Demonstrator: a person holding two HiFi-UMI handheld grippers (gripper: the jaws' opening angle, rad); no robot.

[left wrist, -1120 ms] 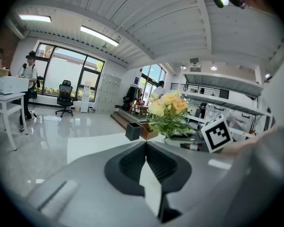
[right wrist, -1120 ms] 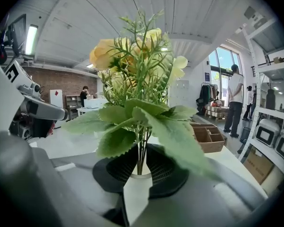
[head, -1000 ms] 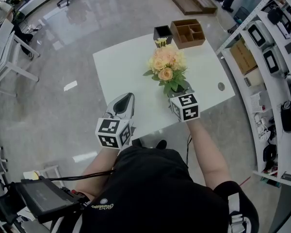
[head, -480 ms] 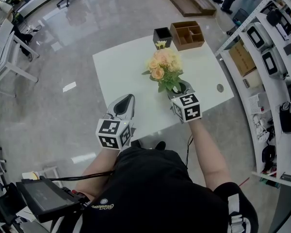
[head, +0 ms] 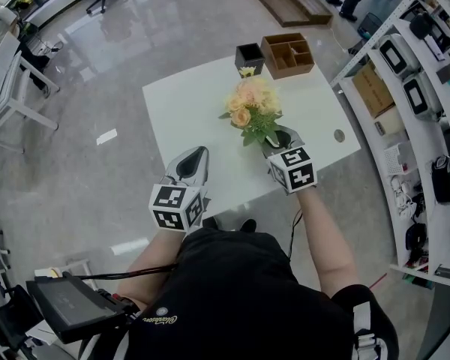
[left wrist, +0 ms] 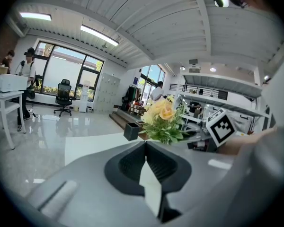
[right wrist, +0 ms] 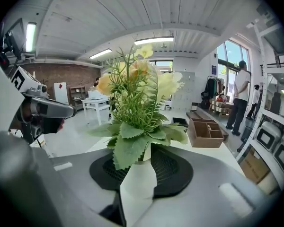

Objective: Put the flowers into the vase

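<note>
Upright, the flowers (head: 251, 103) stand on the smooth white table (head: 184, 111), on the person's side of the compartmented wooden box (head: 289, 55); their long axis is vertical, blooms up; rounded peach and cream rose heads sit over thin green sprigs and broad, matt, saw-edged leaves; the foot of the bunch is hidden by those leaves; the right gripper (head: 279, 136), also on the person's side of the box, has just been opening its jaws, which now stand apart on either side of the lowest leaves, the ribbed black pads pressing on nothing; the left gripper (head: 198, 153), farther from the box and well apart from the flowers, has its jaw tips together with nothing between them.
</note>
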